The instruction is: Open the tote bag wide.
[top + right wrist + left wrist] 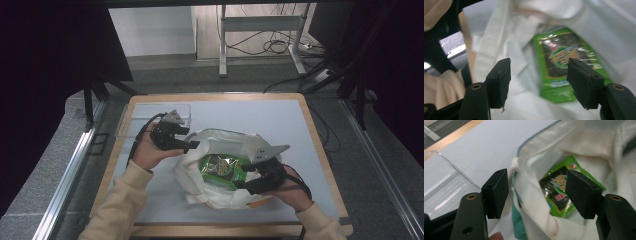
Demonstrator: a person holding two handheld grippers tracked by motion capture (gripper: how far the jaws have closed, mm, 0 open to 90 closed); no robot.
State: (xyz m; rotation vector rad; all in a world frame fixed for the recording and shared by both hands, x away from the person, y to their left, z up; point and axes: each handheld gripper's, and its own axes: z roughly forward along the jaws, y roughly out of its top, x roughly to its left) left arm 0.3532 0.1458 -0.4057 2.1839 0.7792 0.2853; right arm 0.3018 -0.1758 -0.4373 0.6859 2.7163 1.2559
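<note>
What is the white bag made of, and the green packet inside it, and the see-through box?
The white bag looks like soft matte cloth: it folds and shows a stitched hem. The green packet seems glossy plastic film, with glare on its print. The see-through box looks like hard clear plastic, with shiny straight edges.

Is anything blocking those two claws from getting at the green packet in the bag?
Partly. The green snack packet lies inside the white cloth bag, whose mouth gapes open. The bag's folded rim stands between the open left gripper and the packet. The open right gripper looks over bunched cloth at it.
</note>
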